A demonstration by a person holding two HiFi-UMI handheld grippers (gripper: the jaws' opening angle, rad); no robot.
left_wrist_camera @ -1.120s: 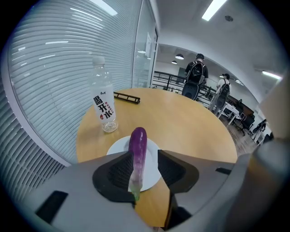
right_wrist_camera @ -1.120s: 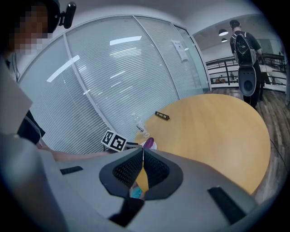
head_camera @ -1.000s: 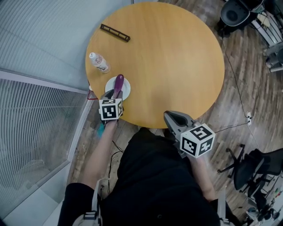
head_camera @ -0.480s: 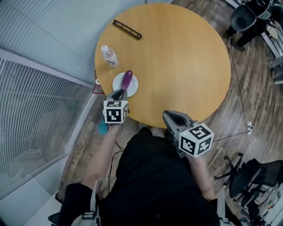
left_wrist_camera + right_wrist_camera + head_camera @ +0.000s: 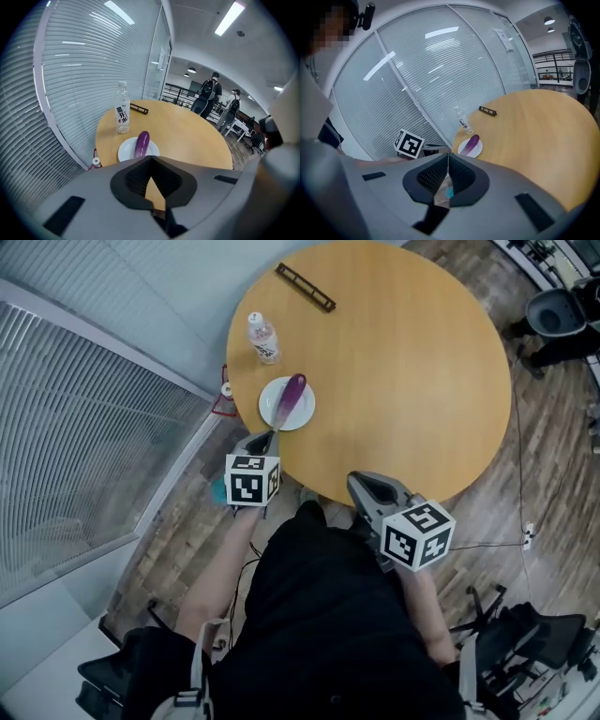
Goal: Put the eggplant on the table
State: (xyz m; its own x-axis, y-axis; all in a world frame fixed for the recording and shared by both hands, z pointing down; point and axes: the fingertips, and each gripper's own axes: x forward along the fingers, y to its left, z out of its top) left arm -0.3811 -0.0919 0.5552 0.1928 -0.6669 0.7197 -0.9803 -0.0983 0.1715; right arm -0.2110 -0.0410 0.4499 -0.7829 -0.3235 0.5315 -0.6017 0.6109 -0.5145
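A purple eggplant (image 5: 292, 397) lies on a small white plate (image 5: 272, 412) near the left edge of the round wooden table (image 5: 403, 371). My left gripper (image 5: 265, 439) hovers at the table's rim just short of the plate, jaws shut with nothing between them. In the left gripper view the eggplant (image 5: 141, 143) and plate (image 5: 125, 151) lie right beyond the closed left gripper (image 5: 150, 157). My right gripper (image 5: 362, 483) is held over the near table edge, shut and empty. The right gripper view shows the eggplant (image 5: 472, 141) far ahead of the right gripper (image 5: 448, 154).
A clear water bottle (image 5: 262, 338) stands behind the plate, with a black bar (image 5: 305, 287) at the far edge. A glass wall with blinds (image 5: 84, 427) runs along the left. Office chairs (image 5: 561, 313) stand on the wood floor at right. People (image 5: 206, 96) stand far off.
The left gripper has drawn back from the eggplant's near end to the table rim and its jaws have closed on nothing. The eggplant still lies on the plate.
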